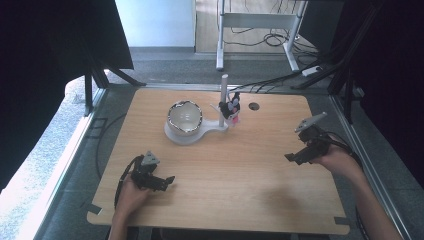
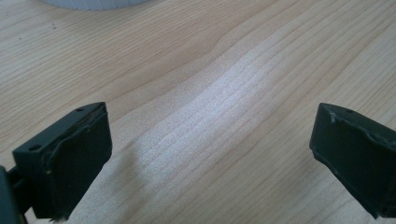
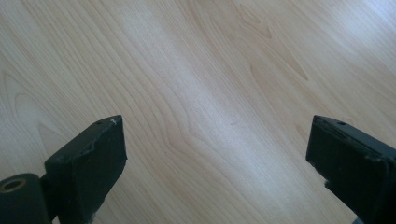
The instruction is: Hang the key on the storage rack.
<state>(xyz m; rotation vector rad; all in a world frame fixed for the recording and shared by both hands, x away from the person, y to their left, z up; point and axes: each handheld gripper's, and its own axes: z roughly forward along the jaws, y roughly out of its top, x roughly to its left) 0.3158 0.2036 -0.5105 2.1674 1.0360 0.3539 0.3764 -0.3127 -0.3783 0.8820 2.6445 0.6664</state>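
A shiny bowl [image 1: 184, 118] sits on a white stand [image 1: 181, 137] at the back middle of the wooden table [image 1: 240, 175]. A white post [image 1: 223, 98] rises from the stand's right end, with a small black, white and pink toy figure [image 1: 231, 108] hanging beside it. My left gripper [image 1: 169, 181] rests low at the front left, held by a hand, open with nothing between its jaws [image 2: 210, 154]. My right gripper [image 1: 291, 158] hovers at the right side, open over bare wood [image 3: 215, 154]. The stand's white edge [image 2: 93, 3] peeks in at the top of the left gripper view.
A round hole [image 1: 254, 106] marks the table top near the back right. Beyond the table stand a white frame leg [image 1: 220, 35] and loose cables [image 1: 280, 80] on the floor. Dark curtains [image 1: 50, 45] hang at both sides.
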